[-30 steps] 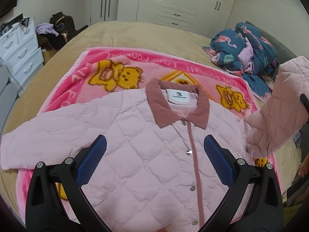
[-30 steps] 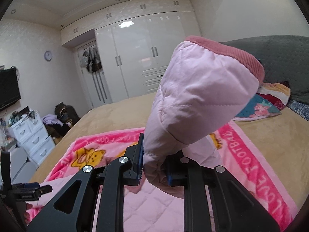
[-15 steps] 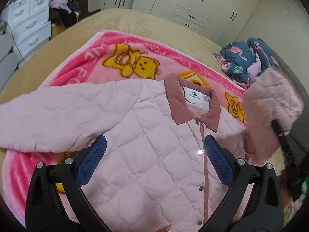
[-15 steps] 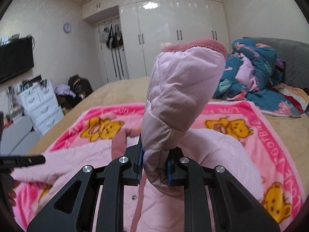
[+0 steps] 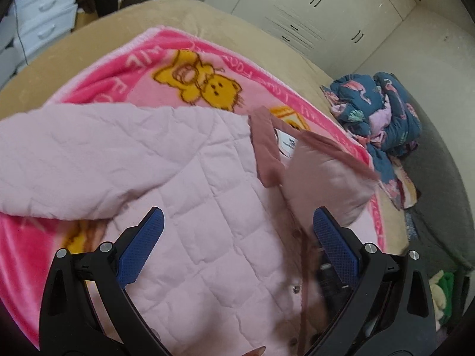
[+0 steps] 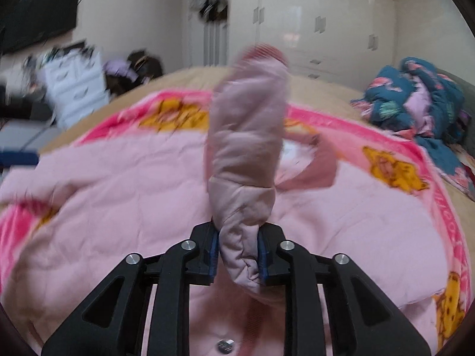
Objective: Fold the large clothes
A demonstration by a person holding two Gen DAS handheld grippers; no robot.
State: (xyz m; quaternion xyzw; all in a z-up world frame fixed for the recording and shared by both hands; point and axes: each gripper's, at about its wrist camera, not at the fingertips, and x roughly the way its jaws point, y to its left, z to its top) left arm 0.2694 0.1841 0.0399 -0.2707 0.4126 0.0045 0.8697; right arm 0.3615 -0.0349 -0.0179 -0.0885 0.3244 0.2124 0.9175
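Note:
A pink quilted jacket (image 5: pixel 207 213) with a dusty-rose collar (image 5: pixel 264 148) lies front up on a pink bear blanket (image 5: pixel 166 59) on the bed. My left gripper (image 5: pixel 234 237) is open and empty, hovering over the jacket's chest. My right gripper (image 6: pixel 238 252) is shut on the jacket's right sleeve (image 6: pixel 246 154), which stands up between the jaws with its rose cuff on top. In the left wrist view this sleeve (image 5: pixel 326 178) lies folded in over the collar and placket. The jacket body (image 6: pixel 118 195) spreads below the right gripper. The left sleeve (image 5: pixel 74 160) stretches out to the left.
A heap of blue flamingo-print clothes (image 5: pixel 383 109) lies at the far right of the bed, also in the right wrist view (image 6: pixel 415 106). White drawers (image 5: pixel 38 20) stand left of the bed, a white wardrobe (image 5: pixel 311 9) behind it. A grey sofa (image 5: pixel 439 195) is to the right.
My right gripper has carried the sleeve leftward and down over the jacket's front, now across the collar. My left gripper has shifted right and tilted over the chest, still open.

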